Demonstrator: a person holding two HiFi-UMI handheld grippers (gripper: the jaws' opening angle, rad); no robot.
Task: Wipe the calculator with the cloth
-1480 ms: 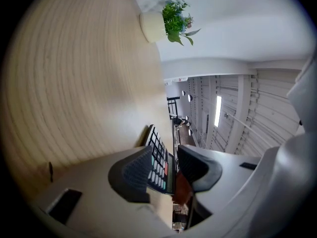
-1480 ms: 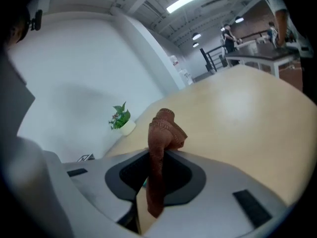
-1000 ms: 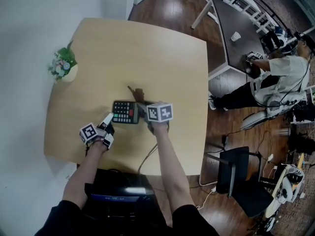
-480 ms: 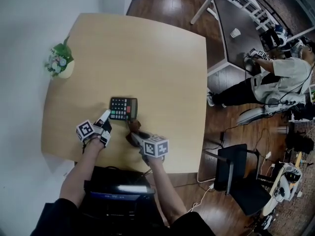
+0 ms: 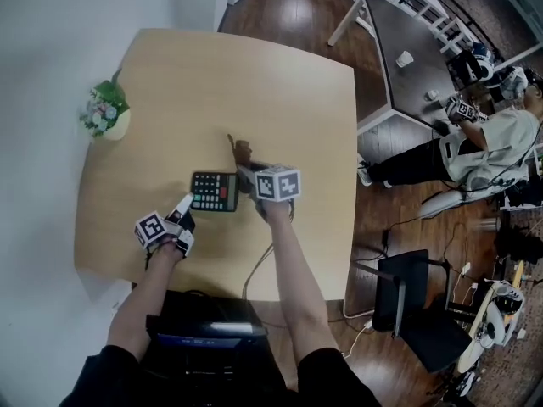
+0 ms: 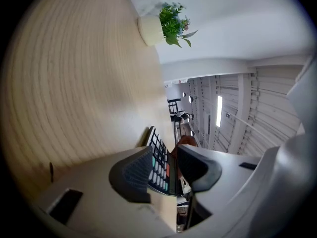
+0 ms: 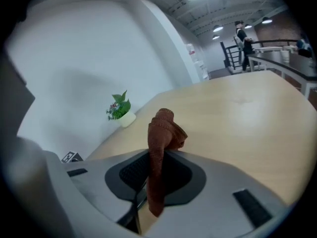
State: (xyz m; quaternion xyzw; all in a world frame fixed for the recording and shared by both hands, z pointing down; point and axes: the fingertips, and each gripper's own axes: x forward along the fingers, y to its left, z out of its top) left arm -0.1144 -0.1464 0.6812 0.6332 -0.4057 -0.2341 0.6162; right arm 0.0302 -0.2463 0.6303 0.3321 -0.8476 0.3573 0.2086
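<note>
Right gripper (image 5: pixel 248 172) is back up from near the table's (image 5: pixel 254 75) front edge, where it sat half a second ago, and now lies at the right end of the calculator (image 5: pixel 214 192); calculator itself has not shifted, and left gripper (image 5: pixel 183 207) is where it was. Right jaws pinched on the brown cloth (image 5: pixel 242 153), a fold standing up past the tips (clear in the right gripper view); cloth end rests on the bare wood just beyond the calculator's far right corner, not on the keys. Calculator lies flat near the table's middle, keys up, long side running left to right. Left jaws part closed on its near left corner, key face showing between the pads. Potted plant (image 5: pixel 108 113) well apart at the table's left edge.
</note>
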